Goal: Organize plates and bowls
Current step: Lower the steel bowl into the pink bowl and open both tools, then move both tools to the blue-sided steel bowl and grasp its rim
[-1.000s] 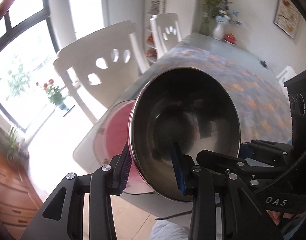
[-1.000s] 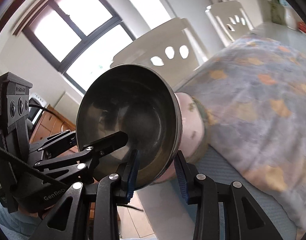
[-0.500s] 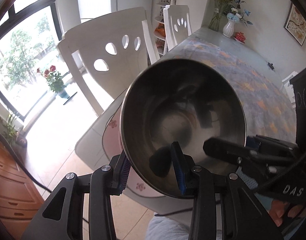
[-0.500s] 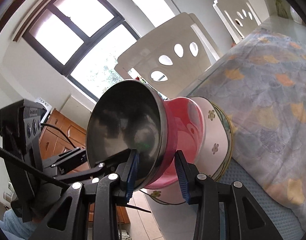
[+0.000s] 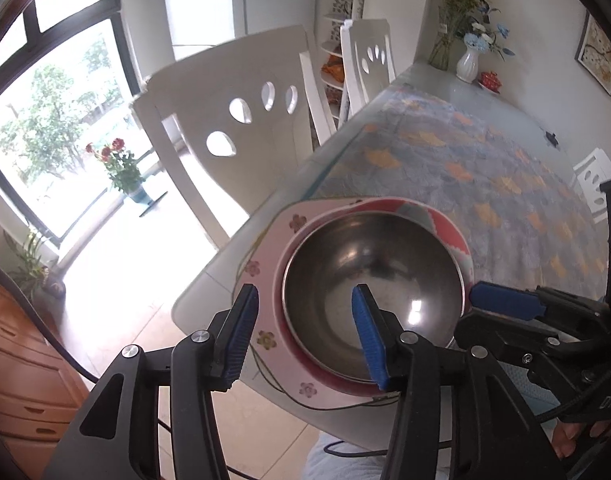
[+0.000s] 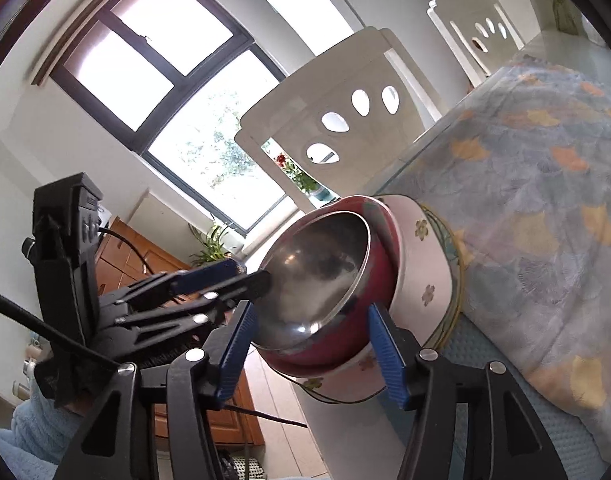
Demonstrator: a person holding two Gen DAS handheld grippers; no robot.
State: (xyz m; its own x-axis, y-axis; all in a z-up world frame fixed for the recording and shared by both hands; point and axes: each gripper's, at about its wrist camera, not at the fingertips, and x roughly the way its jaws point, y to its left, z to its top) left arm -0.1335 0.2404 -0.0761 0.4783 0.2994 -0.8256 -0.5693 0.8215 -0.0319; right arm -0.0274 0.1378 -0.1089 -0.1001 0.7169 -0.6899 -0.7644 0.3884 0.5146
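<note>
My left gripper (image 5: 303, 334) had just been opening; its pads stood apart astride the near rim of the steel bowl (image 5: 371, 296), one outside, one over the hollow, neither pressing. My right gripper (image 6: 311, 354) had likewise just been opening, its blue pads clear on either side of the bowl's wall, gripping nothing.

The left view, looking down into the lower centre of the frame, showed the steel bowl nested in a red bowl (image 5: 461, 246), and that on a pink flowered plate (image 5: 273, 248) (a shape I could only read from above). The right view gave the stack side-on at centre frame: steel bowl (image 6: 325, 272) inside red bowl (image 6: 381, 264), seated in a deeper pink flowered dish (image 6: 423, 264), all at the near edge of the table (image 6: 477, 344) beside the leaf-patterned cloth (image 6: 545, 208). A white chair (image 5: 241, 120) stood beyond, upper centre.
</note>
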